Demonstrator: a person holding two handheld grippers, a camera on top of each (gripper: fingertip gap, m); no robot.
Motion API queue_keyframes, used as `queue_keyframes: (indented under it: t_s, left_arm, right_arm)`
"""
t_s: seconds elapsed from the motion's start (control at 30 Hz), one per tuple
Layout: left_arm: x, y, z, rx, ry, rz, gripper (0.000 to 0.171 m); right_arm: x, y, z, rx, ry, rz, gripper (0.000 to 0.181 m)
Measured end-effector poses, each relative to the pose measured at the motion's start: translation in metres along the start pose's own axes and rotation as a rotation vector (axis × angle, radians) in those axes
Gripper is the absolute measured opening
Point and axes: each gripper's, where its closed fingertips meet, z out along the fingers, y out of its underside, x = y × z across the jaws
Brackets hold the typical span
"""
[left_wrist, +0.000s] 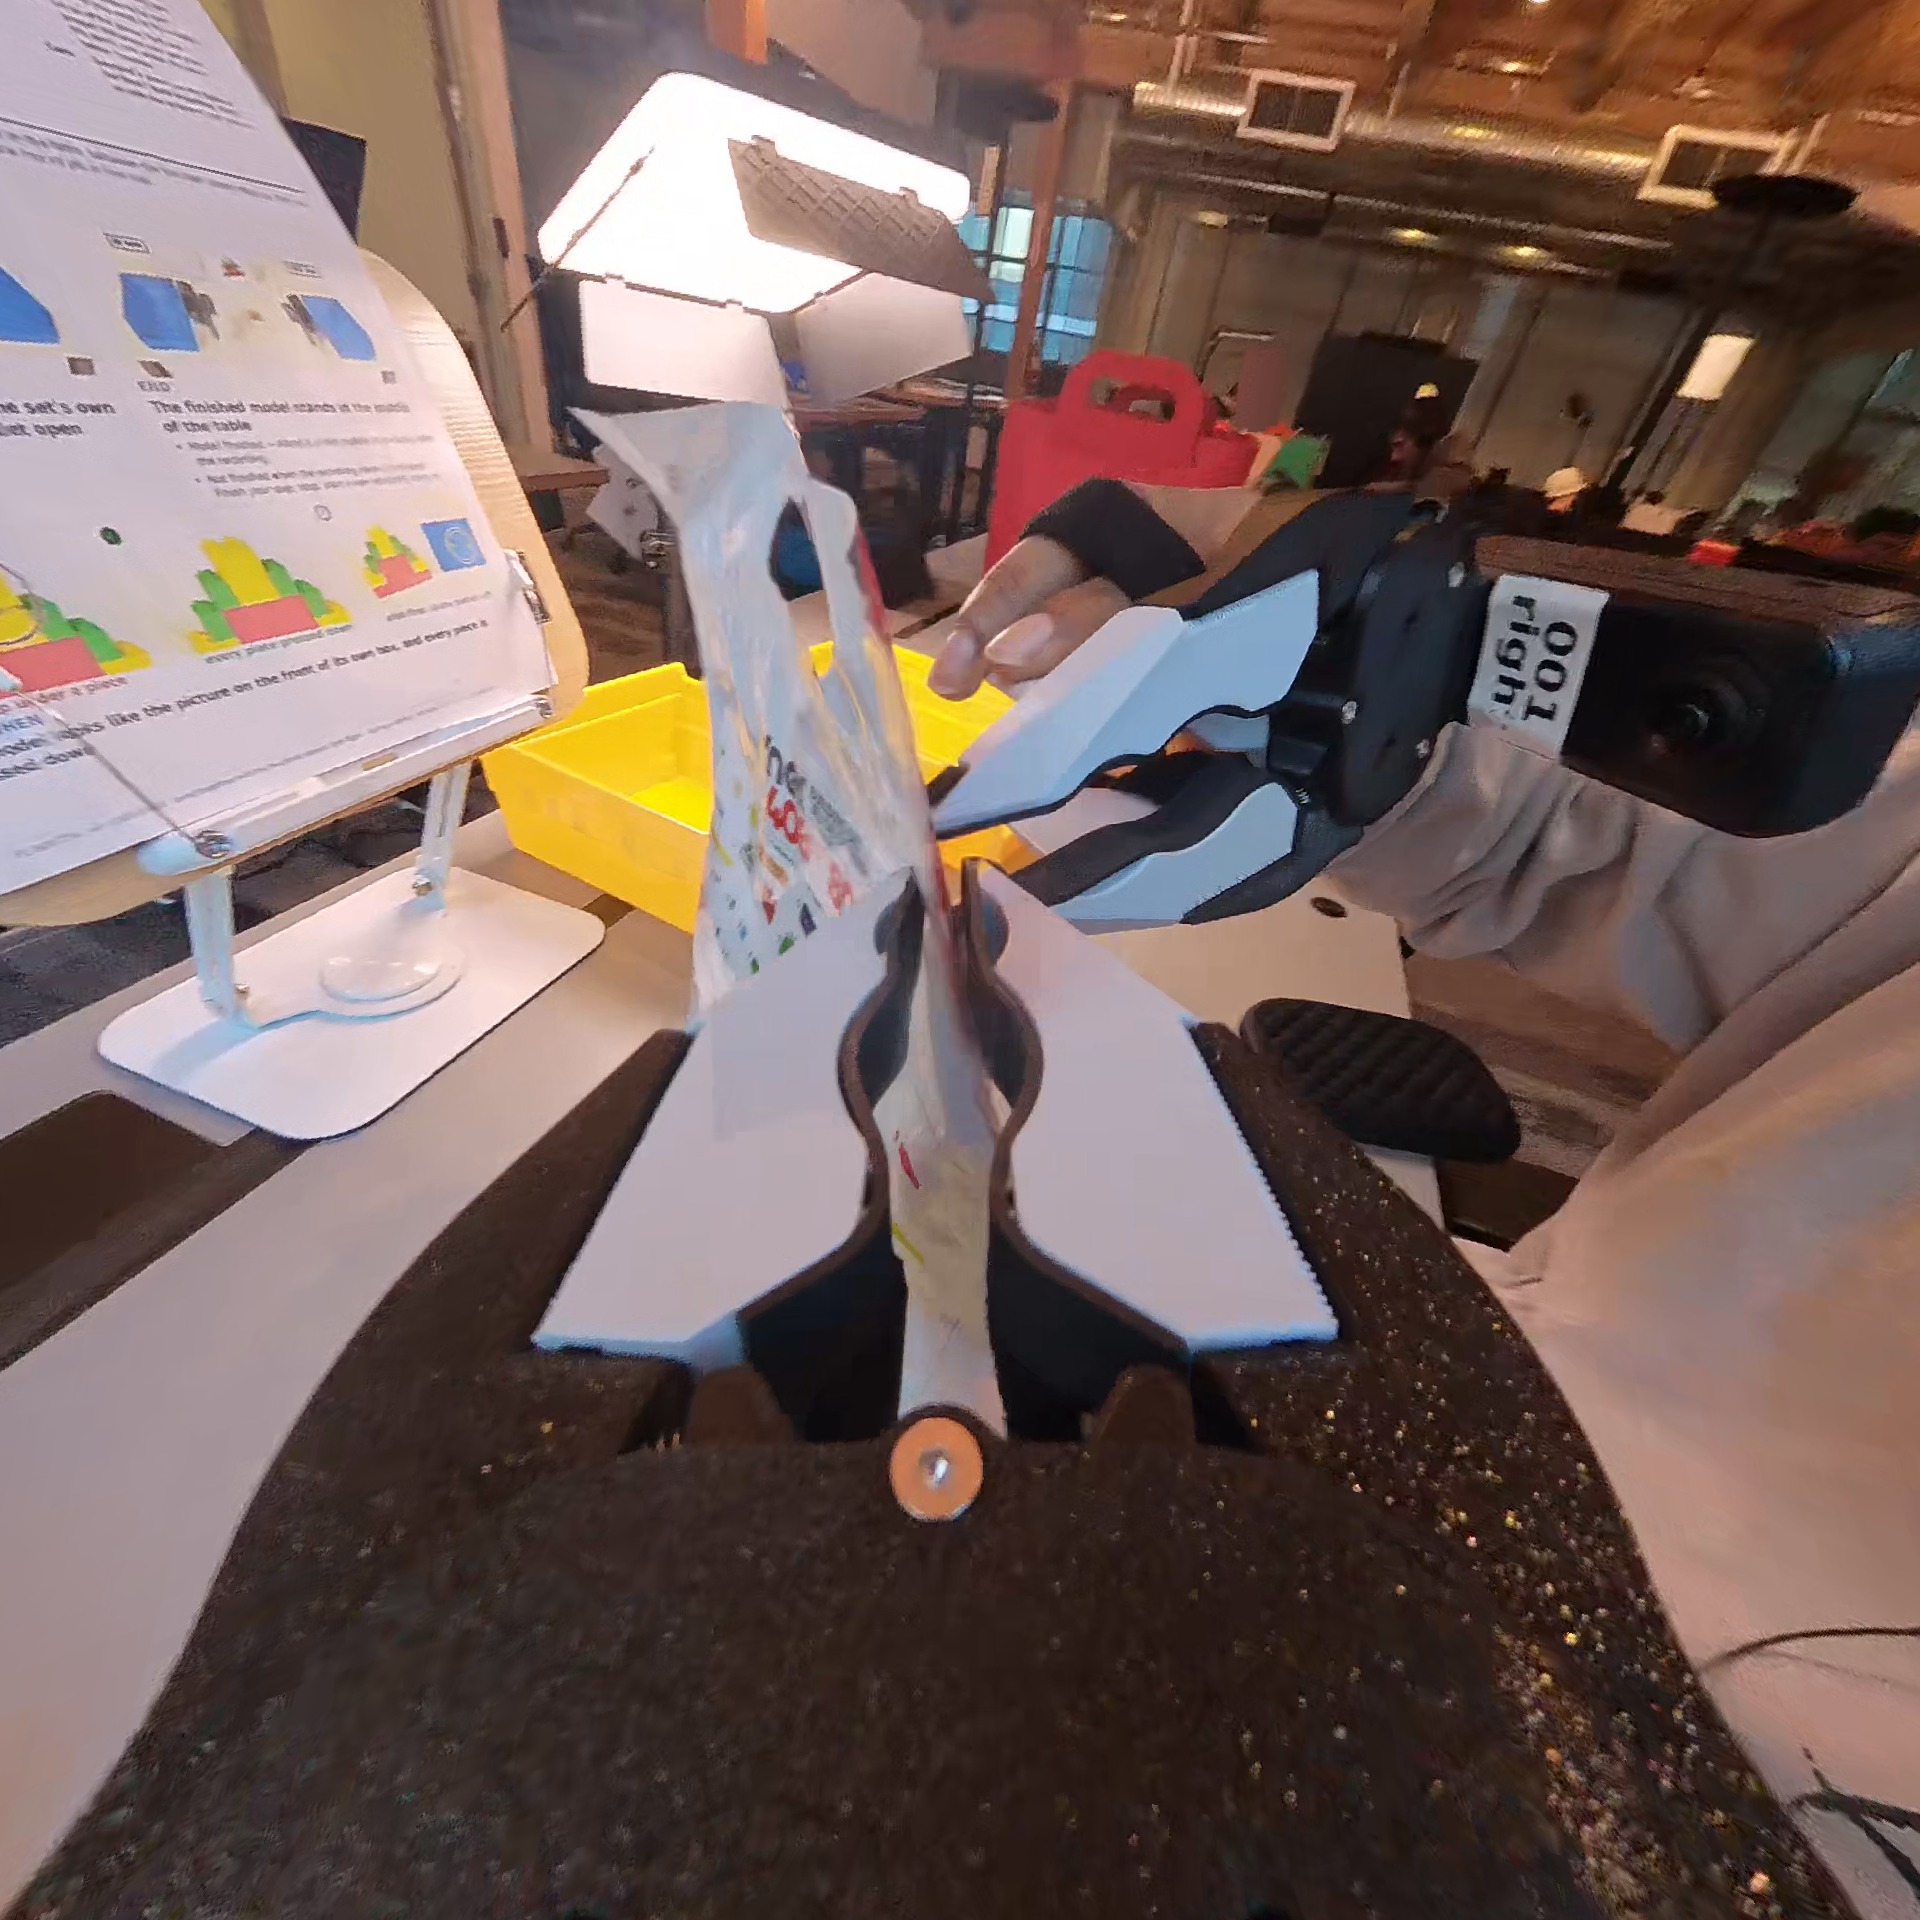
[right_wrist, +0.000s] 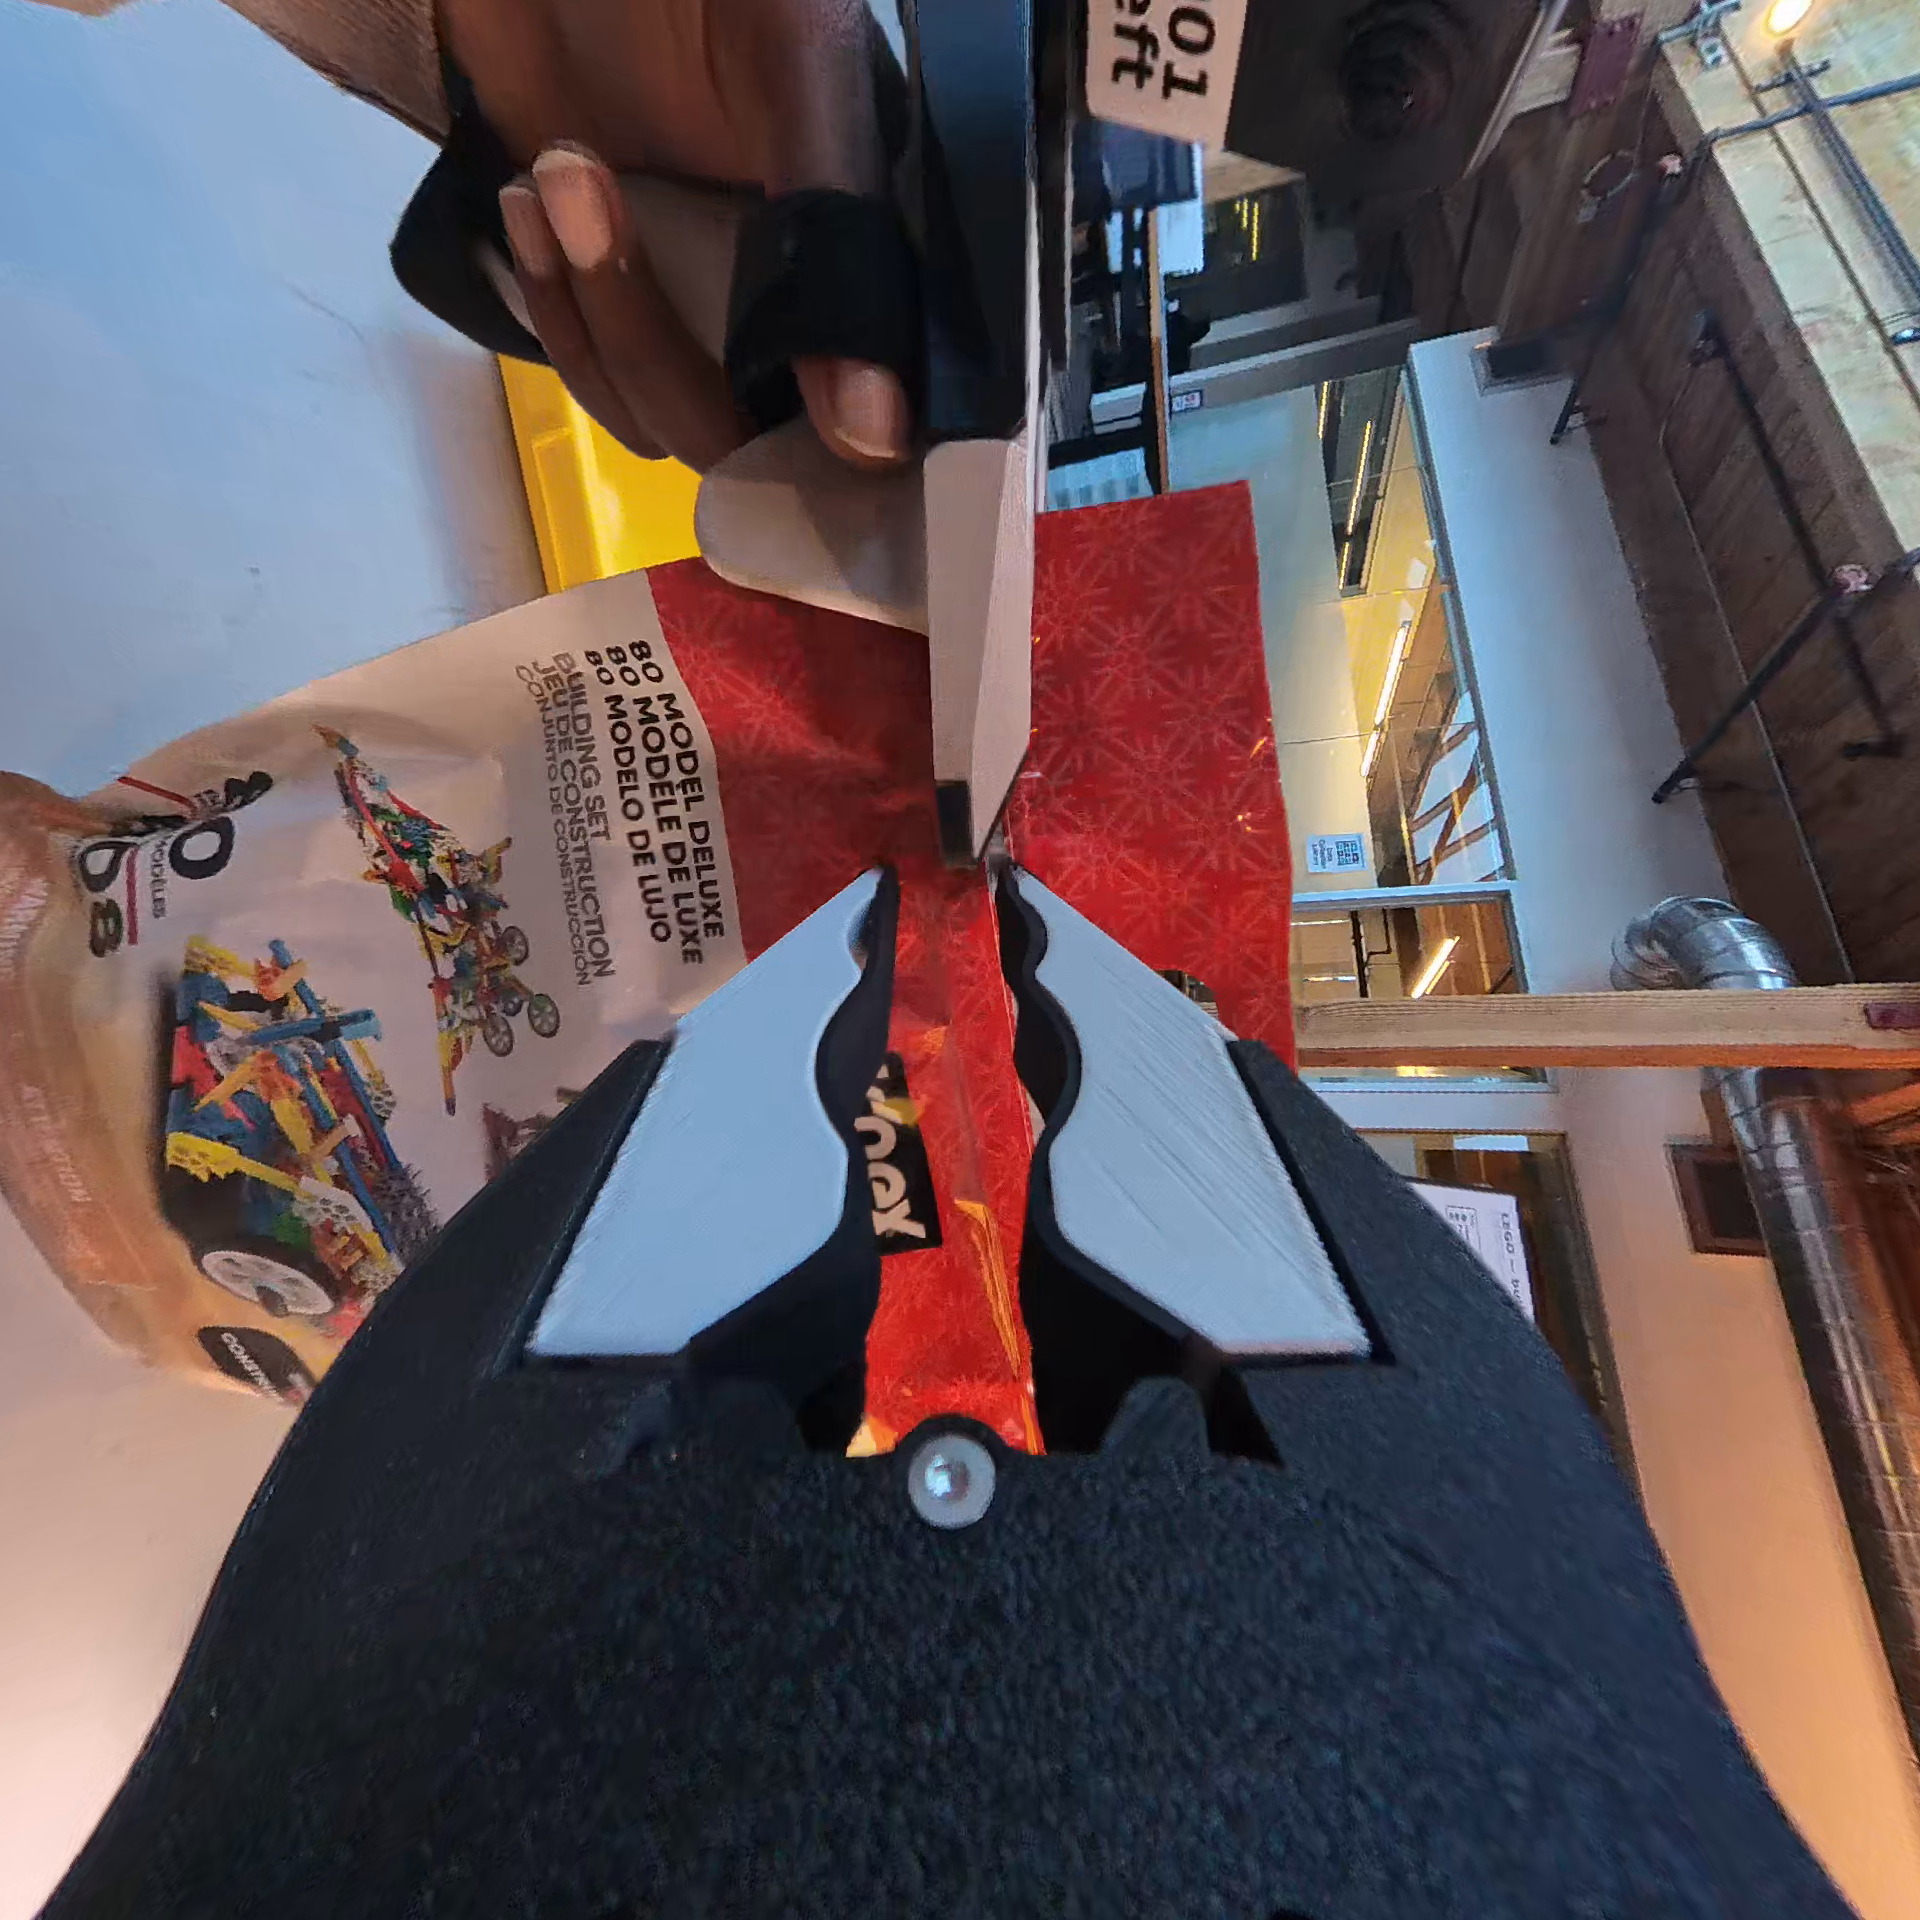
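Bag (right_wrist: 447, 935) raised over table (left_wrist: 260, 1403) | left gripper (left_wrist: 940, 883) jaws pinch red top | right gripper (right_wrist: 940, 878) jaws narrow, same strip | bin (left_wrist: 623, 790) beyond | keep pinches close.

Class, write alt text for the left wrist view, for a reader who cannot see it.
The left gripper is shut on a printed plastic bag, holding it upright. The right gripper meets the bag from the right, above a yellow bin. An instruction sheet stands on the left.
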Motion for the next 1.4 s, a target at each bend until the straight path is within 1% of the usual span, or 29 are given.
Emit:
queue_keyframes:
  t_s: [0.03, 0.1, 0.2, 0.3, 0.4, 0.47, 0.57, 0.67, 0.73, 0.77, 0.83, 0.93, 1.0, 1.27, 1.3, 1.33, 1.4]
  left_arm:
    - [-0.001, 0.0, 0.0, -0.001, -0.007, 0.003, 0.001]
    - [0.001, 0.001, -0.002, 0.007, 0.033, -0.021, 0.0]
    - [0.003, 0.002, -0.003, 0.005, 0.054, 0.026, 0.001]
    - [0.006, 0.004, -0.004, -0.013, 0.058, 0.075, 0.0]
    - [0.011, 0.007, -0.004, -0.022, 0.096, 0.094, 0.001]
    - [0.014, 0.005, -0.004, -0.006, 0.136, 0.069, 0.003]
    - [0.016, -0.002, -0.005, 0.054, 0.207, -0.037, 0.007]
    - [0.013, -0.015, -0.008, 0.128, 0.219, -0.13, 0.008]
    - [0.01, -0.016, -0.004, 0.124, 0.165, -0.128, 0.004]
    - [0.007, -0.016, -0.002, 0.113, 0.102, -0.089, 0.001]
    - [-0.001, -0.016, 0.0, 0.076, -0.039, 0.016, 0.0]
    - [-0.008, -0.015, 0.002, 0.047, -0.171, 0.111, 0.0]
    - [-0.009, -0.015, 0.004, 0.041, -0.201, 0.139, 0.0]
    - [-0.015, -0.009, 0.014, 0.021, -0.226, 0.182, 0.0]
    - [-0.02, -0.008, 0.013, 0.013, -0.26, 0.201, 0.0]
    - [-0.028, -0.007, 0.013, 0.004, -0.314, 0.224, 0.0]
    - [-0.025, -0.006, 0.016, -0.001, -0.287, 0.213, 0.0]
  right_arm:
    - [0.0, 0.0, 0.001, -0.001, 0.005, -0.001, 0.017]
    - [0.0, -0.002, 0.002, 0.009, 0.01, -0.001, 0.016]
    - [-0.001, -0.003, 0.003, 0.018, -0.006, 0.016, 0.016]
    - [-0.004, -0.005, 0.003, 0.033, -0.073, 0.077, 0.012]
    - [-0.007, -0.007, 0.001, 0.039, -0.133, 0.11, 0.007]
    - [-0.007, -0.008, -0.002, 0.054, -0.14, 0.111, 0.005]
    - [-0.003, -0.005, -0.007, 0.051, -0.123, 0.083, 0.002]
    - [-0.002, -0.001, -0.012, 0.056, -0.093, 0.051, 0.0]
    - [-0.003, -0.001, -0.013, 0.039, -0.053, -0.025, 0.0]
    - [-0.003, 0.0, -0.013, 0.02, -0.027, -0.083, 0.0]
    - [-0.002, 0.003, -0.013, -0.023, 0.025, -0.177, 0.0]
    - [-0.001, 0.005, -0.014, -0.06, 0.074, -0.244, 0.0]
    - [-0.001, 0.005, -0.017, -0.077, 0.105, -0.285, 0.0]
    - [-0.008, 0.004, -0.026, -0.107, 0.138, -0.288, 0.0]
    - [-0.01, 0.003, -0.027, -0.105, 0.133, -0.294, 0.0]
    - [-0.018, -0.012, -0.028, -0.033, 0.11, -0.273, 0.0]
    - [-0.026, -0.023, -0.026, -0.034, 0.119, -0.322, 0.0]
